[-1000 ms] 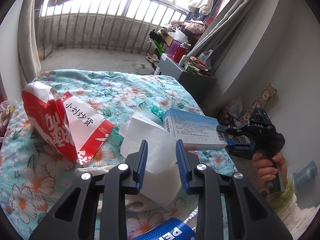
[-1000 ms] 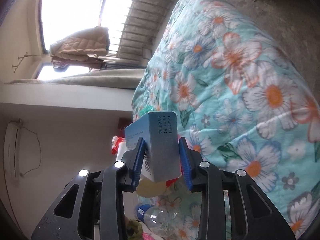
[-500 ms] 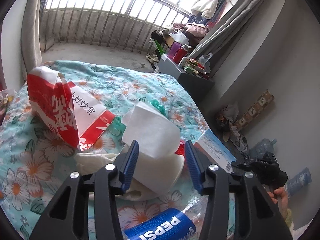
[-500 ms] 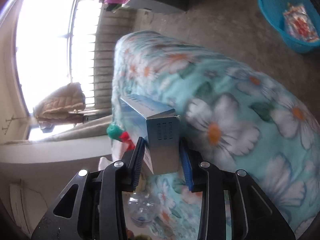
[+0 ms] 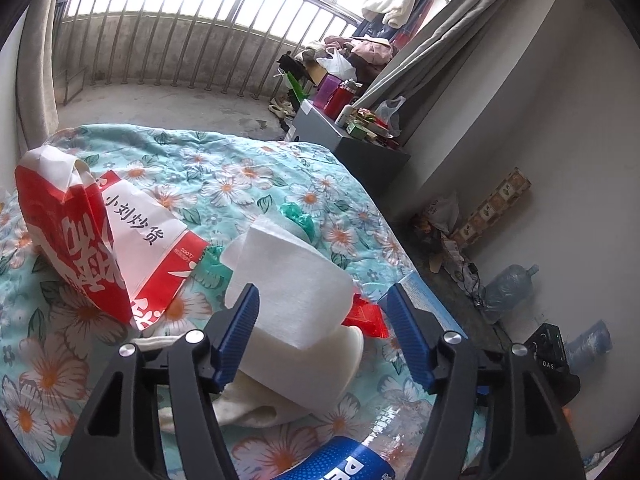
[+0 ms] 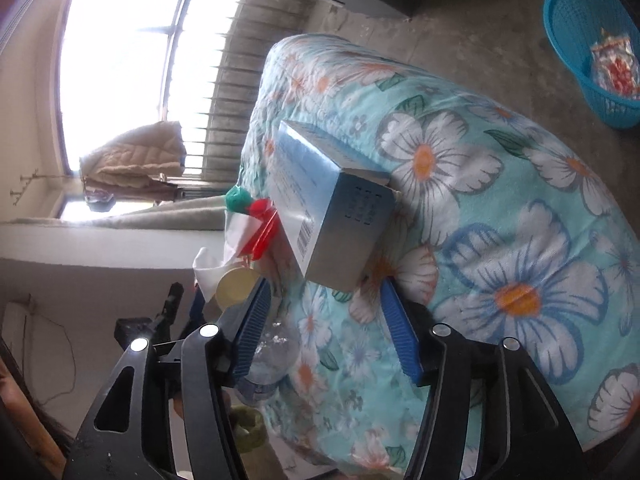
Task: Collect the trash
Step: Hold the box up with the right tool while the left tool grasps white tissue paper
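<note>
My left gripper (image 5: 324, 336) is open, its jaws on either side of a white paper tissue (image 5: 288, 288) draped over a pale cup on the floral quilt (image 5: 224, 184). A red-and-white paper bag (image 5: 92, 236) stands to the left. A Pepsi bottle (image 5: 344, 462) lies just below the jaws. My right gripper (image 6: 326, 332) is open; a light blue carton (image 6: 332, 204) sits free just beyond its fingertips, at the quilt's edge. The carton also shows in the left wrist view (image 5: 424, 300).
A blue basket (image 6: 592, 44) with a wrapper in it stands on the concrete floor past the bed. A red wrapper (image 5: 366, 316) and green plastic (image 5: 298, 216) lie by the tissue. A grey cabinet (image 5: 352, 144) with clutter stands by the wall.
My right gripper has opened and let go of the blue carton, which it had carried from above the quilt to the edge. My left gripper has opened wider around the tissue.
</note>
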`<state>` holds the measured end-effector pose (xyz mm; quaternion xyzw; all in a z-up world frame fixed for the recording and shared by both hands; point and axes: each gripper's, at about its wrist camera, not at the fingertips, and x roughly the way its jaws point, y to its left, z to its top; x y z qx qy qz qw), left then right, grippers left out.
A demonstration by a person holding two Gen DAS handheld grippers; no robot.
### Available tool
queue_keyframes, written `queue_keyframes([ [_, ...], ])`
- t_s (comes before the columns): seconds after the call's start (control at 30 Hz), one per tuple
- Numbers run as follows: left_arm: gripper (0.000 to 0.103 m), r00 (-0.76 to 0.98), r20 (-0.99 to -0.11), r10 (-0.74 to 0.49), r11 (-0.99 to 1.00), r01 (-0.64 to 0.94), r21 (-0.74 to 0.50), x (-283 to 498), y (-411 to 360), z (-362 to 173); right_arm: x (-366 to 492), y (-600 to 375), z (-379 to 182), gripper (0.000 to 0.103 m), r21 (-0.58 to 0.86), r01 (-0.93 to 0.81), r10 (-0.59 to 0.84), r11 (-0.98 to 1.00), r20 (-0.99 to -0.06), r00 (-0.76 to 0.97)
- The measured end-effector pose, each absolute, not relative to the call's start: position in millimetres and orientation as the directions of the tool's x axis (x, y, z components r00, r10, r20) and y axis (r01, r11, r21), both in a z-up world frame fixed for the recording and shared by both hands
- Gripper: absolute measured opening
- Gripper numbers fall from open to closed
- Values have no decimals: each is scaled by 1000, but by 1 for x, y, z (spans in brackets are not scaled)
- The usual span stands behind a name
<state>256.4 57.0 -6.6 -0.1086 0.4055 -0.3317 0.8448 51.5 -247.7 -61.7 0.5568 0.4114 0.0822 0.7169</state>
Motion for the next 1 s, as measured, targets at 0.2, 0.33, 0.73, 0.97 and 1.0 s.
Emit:
queue_keyframes([
  [0.2, 68, 480, -602, -638, 767, 467, -440, 245, 64, 6, 51, -241, -19, 74, 744, 235, 459, 626, -595, 660],
  [0.33, 73, 491, -606, -626, 776, 473, -418, 234, 67, 18, 62, -229, 9, 83, 623, 134, 396, 771, -633, 666],
  [0.73, 79, 513, -581, -632, 773, 465, -431, 191, 93, 50, 149, -182, -12, 88, 265, 62, 207, 962, -861, 465],
  [0.97, 79, 531, -565, -632, 774, 468, -426, 159, 114, 66, 149, -178, -12, 71, 139, 118, 74, 983, -895, 440],
  [1.0, 79, 533, -565, -630, 776, 469, -422, 155, 115, 68, 149, -178, -10, 71, 142, 119, 75, 983, -894, 443],
])
